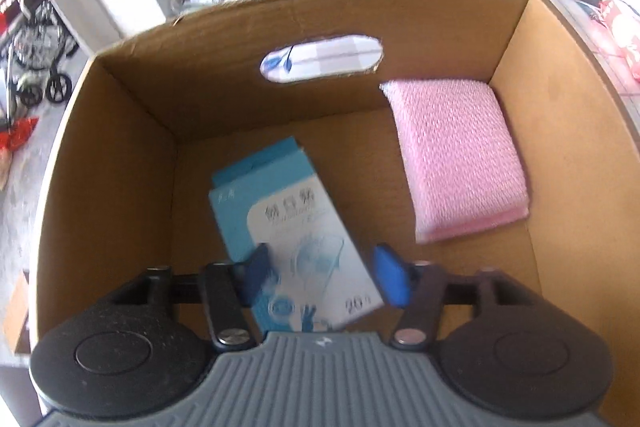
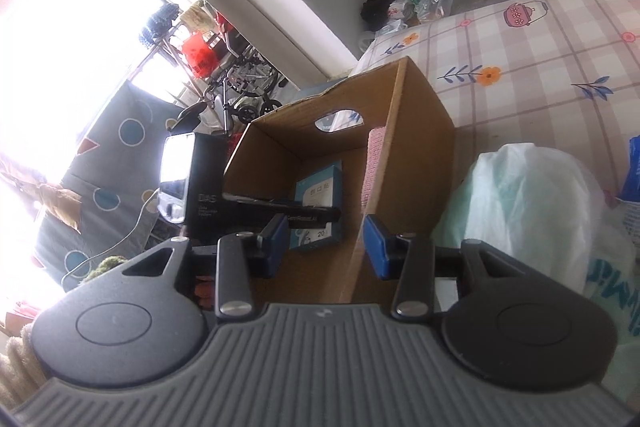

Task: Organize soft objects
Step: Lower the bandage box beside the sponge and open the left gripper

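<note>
The left gripper hangs inside the cardboard box, jaws spread, the blue packet loose between them: a drop-off. The pink cloth lies ahead-right. The right gripper, parted and empty, needs the plastic bag beside it.

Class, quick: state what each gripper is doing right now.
Left gripper: open over the blue box inside the cardboard box, pads not pressing it.
Right gripper: open, holding nothing.
</note>
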Available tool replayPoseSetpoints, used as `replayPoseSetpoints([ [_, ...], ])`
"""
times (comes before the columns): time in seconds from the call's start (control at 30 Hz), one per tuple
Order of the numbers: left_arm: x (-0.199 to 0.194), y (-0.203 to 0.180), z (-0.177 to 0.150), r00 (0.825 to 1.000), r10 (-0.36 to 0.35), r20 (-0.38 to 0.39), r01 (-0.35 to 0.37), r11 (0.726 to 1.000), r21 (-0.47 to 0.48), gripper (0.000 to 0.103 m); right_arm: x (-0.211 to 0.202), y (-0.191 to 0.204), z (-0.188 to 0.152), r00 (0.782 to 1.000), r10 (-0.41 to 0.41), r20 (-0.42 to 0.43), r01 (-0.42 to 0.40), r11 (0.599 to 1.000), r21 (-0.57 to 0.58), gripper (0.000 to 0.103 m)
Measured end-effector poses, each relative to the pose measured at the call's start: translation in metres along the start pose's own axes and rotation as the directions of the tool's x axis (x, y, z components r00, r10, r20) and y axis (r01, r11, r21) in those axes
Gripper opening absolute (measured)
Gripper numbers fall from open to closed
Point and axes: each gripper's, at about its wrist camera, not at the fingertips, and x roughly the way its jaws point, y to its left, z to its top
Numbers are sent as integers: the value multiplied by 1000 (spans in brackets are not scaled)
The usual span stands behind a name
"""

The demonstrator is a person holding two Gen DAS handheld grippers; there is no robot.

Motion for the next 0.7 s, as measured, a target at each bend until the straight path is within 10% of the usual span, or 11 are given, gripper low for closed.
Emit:
replayPoseSetpoints([
  [0.2, 6, 13, -3, 996, 49, -76, -56, 994, -94, 97, 3, -1, -1, 1000, 13, 2, -13, 1000, 15, 43],
  [0.37, 21, 31, 0, 991, -86, -99, 61, 970, -237, 76, 1, 2, -5, 1000, 20, -4, -20, 1000, 15, 44],
  [0.7, 10, 5, 11, 999, -46, 19, 46, 999, 0, 75, -4, -10, -5, 1000, -11, 1, 11, 999, 31, 46],
])
